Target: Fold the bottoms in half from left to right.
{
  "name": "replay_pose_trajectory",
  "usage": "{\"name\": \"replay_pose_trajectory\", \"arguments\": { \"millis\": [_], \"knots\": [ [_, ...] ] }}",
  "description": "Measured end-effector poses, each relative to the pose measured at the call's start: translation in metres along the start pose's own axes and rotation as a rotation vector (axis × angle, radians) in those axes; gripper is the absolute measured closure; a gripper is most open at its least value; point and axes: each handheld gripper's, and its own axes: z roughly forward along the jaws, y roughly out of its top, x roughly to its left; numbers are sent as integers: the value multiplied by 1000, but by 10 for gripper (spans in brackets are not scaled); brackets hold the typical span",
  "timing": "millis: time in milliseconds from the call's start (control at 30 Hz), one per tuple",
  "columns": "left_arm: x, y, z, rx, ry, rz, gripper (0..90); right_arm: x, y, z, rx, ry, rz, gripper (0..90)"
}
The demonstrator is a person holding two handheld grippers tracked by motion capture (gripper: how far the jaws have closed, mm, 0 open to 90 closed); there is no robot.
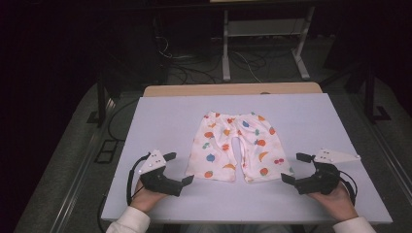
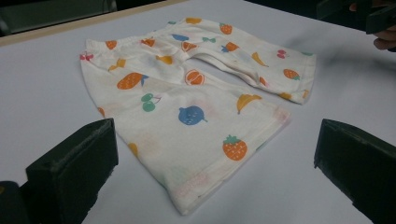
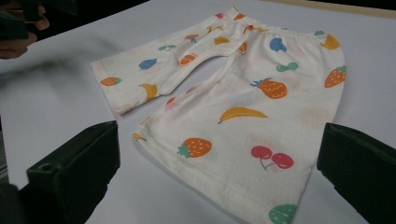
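Observation:
A small pair of white shorts point(image 1: 235, 145) with a fruit print lies flat in the middle of the white table point(image 1: 165, 116), waistband at the far side, leg hems toward me. My left gripper point(image 1: 179, 168) rests open on the table just left of the left leg hem point(image 2: 219, 182), jaws wide with nothing between them. My right gripper point(image 1: 296, 168) sits open to the right of the right leg hem point(image 3: 224, 191), jaws wide and empty as well. The shorts point(image 2: 196, 93) spread ahead of the left jaws, and the shorts point(image 3: 252, 93) lie ahead of the right jaws.
The table's wooden far edge point(image 1: 233, 90) shows behind the white top. Beyond it stand a white metal frame point(image 1: 265, 43) and loose cables on a dark floor. Bare table surface surrounds the shorts on all sides.

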Motion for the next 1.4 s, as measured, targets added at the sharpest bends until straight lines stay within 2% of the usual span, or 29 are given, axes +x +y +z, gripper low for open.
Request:
{"name": "replay_pose_trajectory", "arguments": {
  "millis": [233, 767, 1100, 1400],
  "knots": [
    [-1, 0, 0, 3, -4, 1, 0, -1, 1, -1, -5, -19, -6, 0],
    [-1, -1, 0, 2, -12, -2, 0, 0, 3, -2, -10, -14, -14, 0],
    [-1, -1, 1, 7, -13, -4, 0, 4, 6, 1, 13, -12, -32, 0],
    [-2, -1, 1, 9, -21, -1, 0, 7, 14, 6, 17, -9, -47, 0]
  ]
}}
